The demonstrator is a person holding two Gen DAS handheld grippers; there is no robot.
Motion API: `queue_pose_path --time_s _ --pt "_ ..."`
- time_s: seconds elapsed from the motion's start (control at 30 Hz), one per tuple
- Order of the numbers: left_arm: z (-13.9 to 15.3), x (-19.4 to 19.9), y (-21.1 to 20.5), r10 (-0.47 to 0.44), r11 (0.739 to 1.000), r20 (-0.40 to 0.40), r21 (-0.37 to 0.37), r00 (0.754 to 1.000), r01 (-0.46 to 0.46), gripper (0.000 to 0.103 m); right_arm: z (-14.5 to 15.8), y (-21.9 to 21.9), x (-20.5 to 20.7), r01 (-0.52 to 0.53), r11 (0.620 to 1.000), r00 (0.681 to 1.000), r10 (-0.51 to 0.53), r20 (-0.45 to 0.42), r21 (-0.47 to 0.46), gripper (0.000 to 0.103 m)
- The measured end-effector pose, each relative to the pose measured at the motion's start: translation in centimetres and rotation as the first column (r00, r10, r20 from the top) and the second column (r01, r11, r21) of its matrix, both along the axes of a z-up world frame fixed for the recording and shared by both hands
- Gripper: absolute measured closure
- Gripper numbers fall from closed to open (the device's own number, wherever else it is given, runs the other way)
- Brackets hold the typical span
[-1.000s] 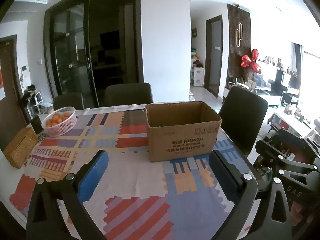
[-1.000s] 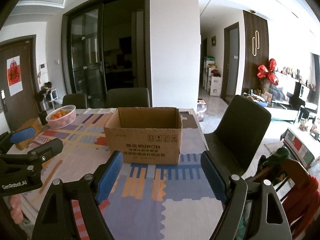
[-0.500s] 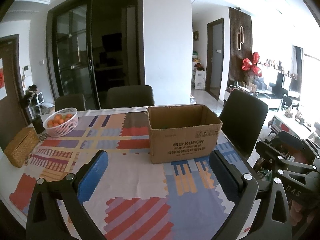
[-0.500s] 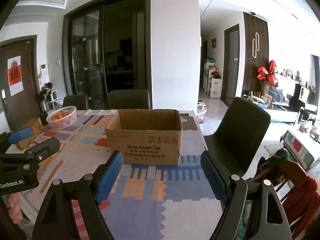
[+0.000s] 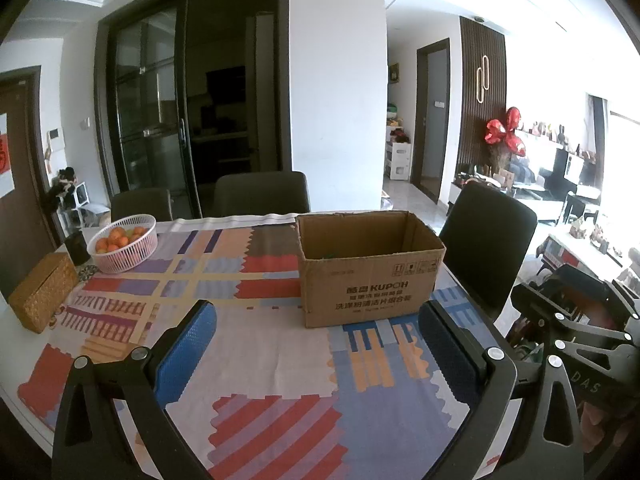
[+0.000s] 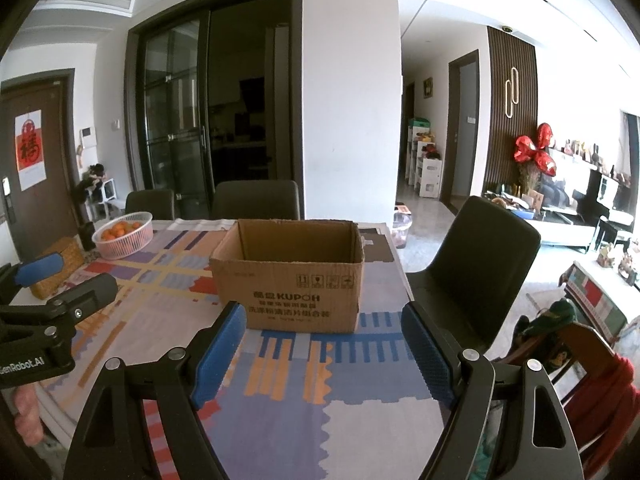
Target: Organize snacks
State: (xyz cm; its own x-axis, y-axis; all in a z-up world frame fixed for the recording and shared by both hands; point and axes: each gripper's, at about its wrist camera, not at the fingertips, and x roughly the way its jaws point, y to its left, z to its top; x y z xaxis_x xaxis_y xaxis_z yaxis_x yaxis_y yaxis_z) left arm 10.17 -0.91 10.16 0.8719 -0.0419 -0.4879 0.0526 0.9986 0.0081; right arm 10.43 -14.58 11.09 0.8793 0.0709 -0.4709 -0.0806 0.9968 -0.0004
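Note:
An open brown cardboard box with dark print on its front stands upright on the table with the patchwork cloth. Something dark green shows low inside it in the left wrist view; the rest of its inside is hidden. My left gripper hangs open over the cloth, short of the box and a little to its left. My right gripper is open too, straight in front of the box. Nothing sits between either pair of blue pads. In the right wrist view the left gripper appears at the left edge.
A white basket of oranges and a woven box sit at the table's far left. Dark chairs stand behind the table and at its right side. The table's right edge runs close to the cardboard box.

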Motion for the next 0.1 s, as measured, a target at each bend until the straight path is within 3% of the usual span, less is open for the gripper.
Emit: queue_pose_path --time_s 0.1 --pt "0.07 -0.03 -0.02 0.002 1.0 0.0 -0.003 1.0 -0.002 0.0 0.12 0.04 -0.01 0.0 1.0 1.0 0.0 0.0 0.0 0.022"
